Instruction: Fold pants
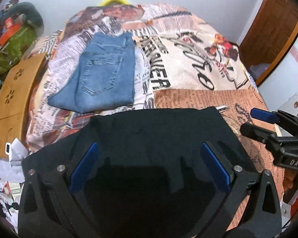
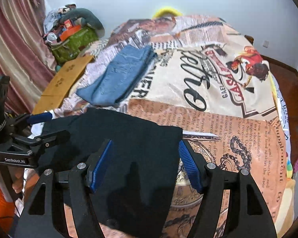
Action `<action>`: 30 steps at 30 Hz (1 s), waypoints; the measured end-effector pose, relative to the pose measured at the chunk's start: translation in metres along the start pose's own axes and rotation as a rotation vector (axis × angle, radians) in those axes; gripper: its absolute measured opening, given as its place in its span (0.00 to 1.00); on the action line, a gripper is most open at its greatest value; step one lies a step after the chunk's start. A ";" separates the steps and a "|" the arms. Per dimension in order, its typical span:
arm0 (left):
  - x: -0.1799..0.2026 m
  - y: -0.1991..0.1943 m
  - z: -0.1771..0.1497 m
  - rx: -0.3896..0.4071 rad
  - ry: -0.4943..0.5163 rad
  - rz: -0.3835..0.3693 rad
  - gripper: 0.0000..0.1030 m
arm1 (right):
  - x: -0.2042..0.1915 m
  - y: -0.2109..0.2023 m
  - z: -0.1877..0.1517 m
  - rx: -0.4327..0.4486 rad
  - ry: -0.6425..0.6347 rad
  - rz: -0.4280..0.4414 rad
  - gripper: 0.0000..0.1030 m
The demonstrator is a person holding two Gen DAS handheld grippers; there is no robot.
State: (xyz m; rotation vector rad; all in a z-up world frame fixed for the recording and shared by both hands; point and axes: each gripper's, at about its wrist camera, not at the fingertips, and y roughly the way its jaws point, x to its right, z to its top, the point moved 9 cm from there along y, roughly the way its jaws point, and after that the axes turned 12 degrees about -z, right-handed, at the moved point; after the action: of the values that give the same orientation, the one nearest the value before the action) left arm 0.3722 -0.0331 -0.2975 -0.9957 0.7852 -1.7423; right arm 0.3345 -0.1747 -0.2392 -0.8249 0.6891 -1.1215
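Black pants [image 1: 159, 130] lie spread on the bed's printed cover at the near edge; they also show in the right wrist view [image 2: 133, 138]. My left gripper [image 1: 149, 148] is open above the black pants, its blue pads wide apart. My right gripper [image 2: 145, 146] is open over the pants' right part, with its right pad near the cloth's right edge. Each gripper shows in the other's view: the right one [image 1: 254, 121] at the right, the left one [image 2: 47, 125] at the left, both open. Folded blue jeans [image 1: 103, 75] lie farther back on the bed, also in the right wrist view [image 2: 119, 77].
The bed's cover [image 2: 218, 91] has newspaper and poster prints. A tan board [image 1: 14, 95] lies at the bed's left side. A green bag with clutter [image 2: 73, 39] sits at the back left by a pink curtain [image 2: 14, 45]. A wooden door [image 1: 268, 29] is at the right.
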 end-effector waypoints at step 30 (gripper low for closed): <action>-0.007 0.018 -0.065 -0.086 0.061 0.112 1.00 | 0.019 0.012 -0.075 -0.144 -0.016 -0.053 0.70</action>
State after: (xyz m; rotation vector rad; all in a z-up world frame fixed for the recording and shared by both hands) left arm 0.3237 -0.0280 -0.3444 -0.9410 0.9446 -1.6610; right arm 0.2843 -0.2065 -0.2908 -0.9785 0.7444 -1.1206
